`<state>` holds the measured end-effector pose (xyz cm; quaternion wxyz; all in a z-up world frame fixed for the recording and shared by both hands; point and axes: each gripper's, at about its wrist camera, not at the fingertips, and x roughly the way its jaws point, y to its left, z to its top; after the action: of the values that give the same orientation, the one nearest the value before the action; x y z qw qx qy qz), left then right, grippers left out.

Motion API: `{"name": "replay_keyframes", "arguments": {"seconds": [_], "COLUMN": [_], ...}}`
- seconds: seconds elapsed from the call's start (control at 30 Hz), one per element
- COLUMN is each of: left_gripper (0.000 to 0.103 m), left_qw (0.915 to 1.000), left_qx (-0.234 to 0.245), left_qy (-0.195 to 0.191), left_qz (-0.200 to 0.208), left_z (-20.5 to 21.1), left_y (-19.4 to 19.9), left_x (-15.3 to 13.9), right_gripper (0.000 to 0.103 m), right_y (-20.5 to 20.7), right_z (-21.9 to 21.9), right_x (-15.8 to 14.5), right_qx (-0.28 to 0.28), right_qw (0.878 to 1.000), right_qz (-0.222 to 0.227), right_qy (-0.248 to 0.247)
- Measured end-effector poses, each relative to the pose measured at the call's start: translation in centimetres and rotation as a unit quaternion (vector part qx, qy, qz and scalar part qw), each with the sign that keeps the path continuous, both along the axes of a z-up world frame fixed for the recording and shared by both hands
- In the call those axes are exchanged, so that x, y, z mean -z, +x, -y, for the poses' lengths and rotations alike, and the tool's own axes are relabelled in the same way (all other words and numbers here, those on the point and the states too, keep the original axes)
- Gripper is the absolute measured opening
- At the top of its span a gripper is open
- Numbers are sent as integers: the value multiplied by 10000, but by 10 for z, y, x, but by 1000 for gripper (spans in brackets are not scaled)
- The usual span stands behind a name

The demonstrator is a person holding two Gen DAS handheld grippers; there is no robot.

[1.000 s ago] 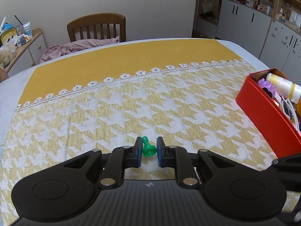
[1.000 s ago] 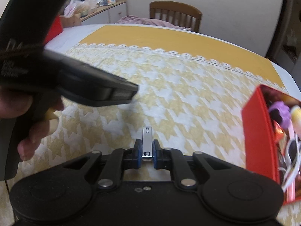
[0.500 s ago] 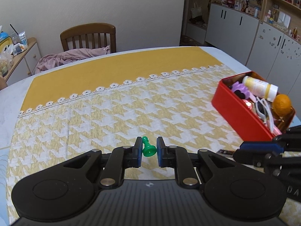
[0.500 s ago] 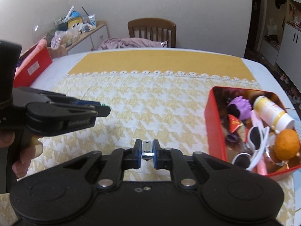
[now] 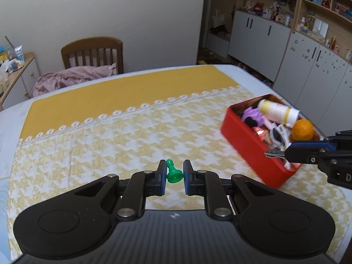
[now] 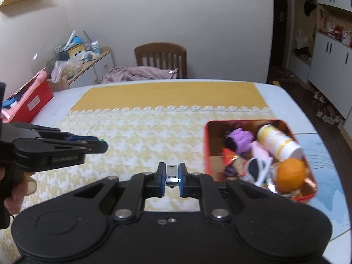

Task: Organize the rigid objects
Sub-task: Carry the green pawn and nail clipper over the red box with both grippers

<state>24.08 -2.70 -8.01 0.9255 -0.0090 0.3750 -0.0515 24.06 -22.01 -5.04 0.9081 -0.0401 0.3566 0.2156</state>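
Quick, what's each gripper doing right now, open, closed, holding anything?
Left gripper: closed on the green chess pawn.
Right gripper: closed on the small metal nail clipper.

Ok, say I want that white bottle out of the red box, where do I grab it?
Grip the white bottle across the middle of its body, coming from above. It lies on its side atop the other things in the red box, so both long flanks seem free.

Green pawn [image 5: 173, 172], red box [image 5: 246, 147], yellow houndstooth cloth [image 5: 110, 145]
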Motion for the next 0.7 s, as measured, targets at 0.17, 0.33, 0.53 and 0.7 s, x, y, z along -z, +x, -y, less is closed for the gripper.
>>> {"name": "replay_keyframes", "arguments": {"seconds": [0.17, 0.33, 0.53, 0.7], "left_gripper": [15, 15, 15, 15], "left_qw": [9998, 9995, 9989, 9977], "left_qx": [129, 266, 464, 635], "left_qy": [-76, -95, -108, -170], "left_qz": [96, 123, 44, -169], "left_z": [24, 52, 94, 127], "left_y": [6, 15, 29, 46], "left_x": [-11, -18, -18, -7], "right_gripper": [11, 11, 11, 10], "right_y": [5, 9, 18, 29], "right_z": [27, 51, 78, 97], "right_x": [-6, -7, -1, 8], "right_qx": [194, 268, 266, 171], "right_qw": [9997, 9994, 9995, 9997], "right_qz": [119, 213, 165, 123], "right_qy": [18, 0, -27, -117]}}
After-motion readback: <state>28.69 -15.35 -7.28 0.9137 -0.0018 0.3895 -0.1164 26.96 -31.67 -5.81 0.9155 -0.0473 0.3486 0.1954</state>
